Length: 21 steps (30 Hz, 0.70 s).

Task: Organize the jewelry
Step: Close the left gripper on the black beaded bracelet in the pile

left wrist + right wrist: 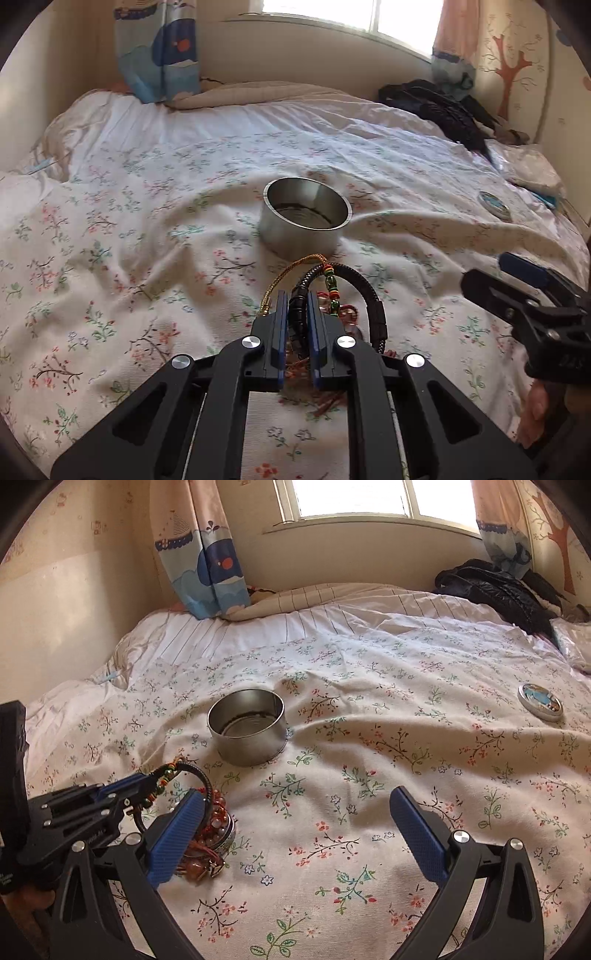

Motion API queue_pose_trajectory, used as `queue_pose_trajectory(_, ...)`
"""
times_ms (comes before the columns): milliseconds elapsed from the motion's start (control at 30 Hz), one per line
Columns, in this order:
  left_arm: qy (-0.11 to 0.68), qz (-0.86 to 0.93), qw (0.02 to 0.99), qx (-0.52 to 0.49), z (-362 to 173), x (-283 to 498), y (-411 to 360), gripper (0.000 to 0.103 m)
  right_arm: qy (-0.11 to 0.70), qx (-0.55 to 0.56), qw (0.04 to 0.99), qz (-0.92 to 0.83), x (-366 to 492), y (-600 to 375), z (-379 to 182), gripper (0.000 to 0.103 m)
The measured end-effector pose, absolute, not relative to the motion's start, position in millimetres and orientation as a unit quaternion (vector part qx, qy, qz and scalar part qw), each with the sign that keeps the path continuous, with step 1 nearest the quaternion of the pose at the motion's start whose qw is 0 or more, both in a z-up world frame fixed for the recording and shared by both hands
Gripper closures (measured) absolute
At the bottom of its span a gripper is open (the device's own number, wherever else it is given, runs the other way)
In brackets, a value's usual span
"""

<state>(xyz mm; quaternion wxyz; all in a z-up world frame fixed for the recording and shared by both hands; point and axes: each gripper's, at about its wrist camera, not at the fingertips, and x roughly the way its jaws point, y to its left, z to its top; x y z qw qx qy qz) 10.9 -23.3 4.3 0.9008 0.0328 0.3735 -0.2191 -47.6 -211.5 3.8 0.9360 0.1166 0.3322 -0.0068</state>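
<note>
One wide bed in a white floral cotton cover fills both views, with the round, open steel tin at frame centre. Lower centre, the left gripper is clamped on a black coiled-cord bracelet tangled with beaded strands; the right gripper hangs spread and empty. Lift slowly so strands untangle, then release squarely over the tin.

Only the jewelry pile and tin interrupt the open bedspread.
</note>
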Motion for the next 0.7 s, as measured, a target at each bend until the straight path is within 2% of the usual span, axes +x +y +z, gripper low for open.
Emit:
queue_pose_trajectory(133, 0.398, -0.258, 0.879, 0.034, -3.2, 6.6, -30.4, 0.093, 0.325, 0.151, 0.933, 0.035, -47.4, -214.1, 5.8, 0.006)
queue_pose_trajectory(233, 0.423, -0.184, 0.881, 0.108, -21.3, 5.0, -39.7, 0.094, 0.322, 0.156, 0.933, 0.043, -48.0, -212.5, 6.7, 0.006)
queue_pose_trajectory(333, 0.43, -0.24, 0.87, -0.016, -8.5, 9.0, -14.8, 0.094, 0.323, 0.166, 0.931, 0.041, -47.1, -215.9, 5.5, 0.006)
queue_pose_trajectory(533, 0.421, -0.23, 0.877, -0.03, -9.0, 7.8, -4.0, 0.094, 0.353, 0.148, 0.922, 0.059, -38.9, -204.3, -2.7, 0.006)
queue_pose_trajectory(600, 0.414, -0.252, 0.872, -0.065, -5.4, 9.3, 3.6, 0.094, 0.354, 0.137, 0.923, 0.065, -39.7, -198.7, -2.8, 0.006)
queue_pose_trajectory(700, 0.418, -0.266, 0.862, -0.108, -4.0, 14.6, 13.5, 0.101, 0.35, 0.142, 0.923, 0.07, -41.6, -200.1, -2.9, 0.006)
